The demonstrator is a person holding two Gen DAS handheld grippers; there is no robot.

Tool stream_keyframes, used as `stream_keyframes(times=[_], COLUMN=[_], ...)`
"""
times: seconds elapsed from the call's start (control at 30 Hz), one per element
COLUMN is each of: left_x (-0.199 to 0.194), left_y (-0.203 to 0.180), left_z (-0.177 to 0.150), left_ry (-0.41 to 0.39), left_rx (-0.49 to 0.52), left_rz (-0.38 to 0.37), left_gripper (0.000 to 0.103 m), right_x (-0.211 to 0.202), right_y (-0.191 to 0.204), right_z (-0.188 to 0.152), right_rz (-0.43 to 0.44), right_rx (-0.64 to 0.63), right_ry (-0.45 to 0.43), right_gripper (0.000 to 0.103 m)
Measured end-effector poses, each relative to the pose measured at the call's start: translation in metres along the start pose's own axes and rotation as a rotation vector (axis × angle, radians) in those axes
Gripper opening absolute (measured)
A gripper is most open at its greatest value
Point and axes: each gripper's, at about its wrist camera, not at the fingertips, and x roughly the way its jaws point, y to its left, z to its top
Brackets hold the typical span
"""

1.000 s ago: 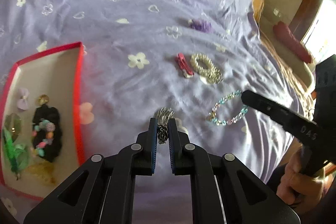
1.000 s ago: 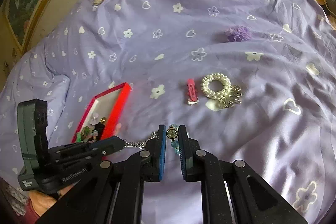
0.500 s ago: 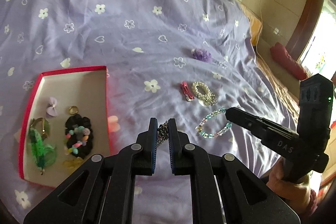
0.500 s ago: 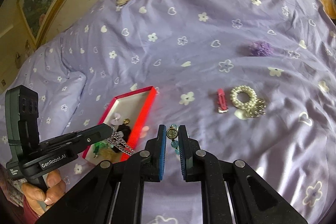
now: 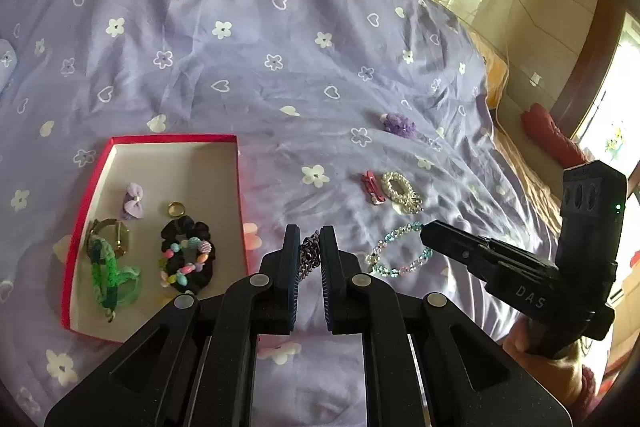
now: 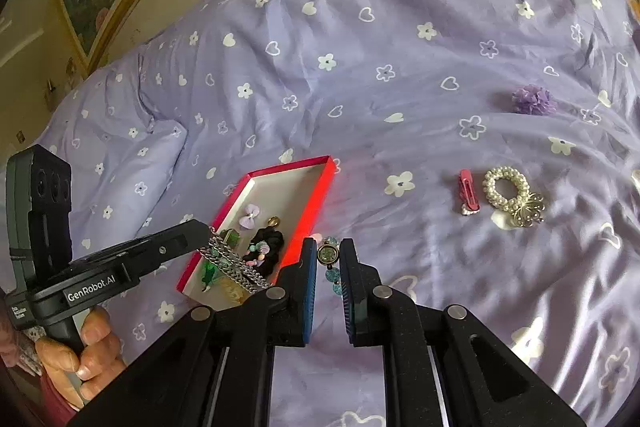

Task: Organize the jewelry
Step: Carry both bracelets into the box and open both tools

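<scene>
The left tongs (image 5: 310, 251) are pinching a silver chain (image 6: 236, 267), which is dangling over the red box (image 5: 240, 187) lying on the purple bed (image 5: 280, 87). The right tongs (image 6: 329, 259) are clamping a pastel bead bracelet (image 5: 396, 255) by what looks like a small round charm, its loop seemingly hanging just above the bedspread. A pearl scrunchie (image 6: 506, 189) and red clip (image 6: 467, 191) are resting nearby.

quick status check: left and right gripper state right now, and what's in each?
Left gripper: closed on the silver chain, which hangs below its fingers.
Right gripper: closed on the pastel bead bracelet.
</scene>
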Motion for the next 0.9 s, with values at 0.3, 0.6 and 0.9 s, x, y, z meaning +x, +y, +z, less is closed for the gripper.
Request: stream_keyframes(times=[0.3, 0.6, 0.9], left_x=[-0.016, -0.029, -0.04], left_y=[0.014, 0.037, 0.061], left_z=[0.0, -0.001, -0.001], left_ry=[-0.024, -0.038, -0.058], left_rx=[-0.021, -0.056, -0.089], left_rz=[0.02, 0.053, 0.088], left_gripper=[0.008, 0.005, 0.005], right_x=[0.006, 0.02, 0.04], right_y=[0.018, 0.043, 0.075], right_z=[0.002, 0.003, 0.005], right_rz=[0.025, 0.064, 0.113], right_rx=[-0.032, -0.071, -0.116], right_ry=[0.01, 0.03, 0.052], right_gripper=[0.011, 0.011, 0.011])
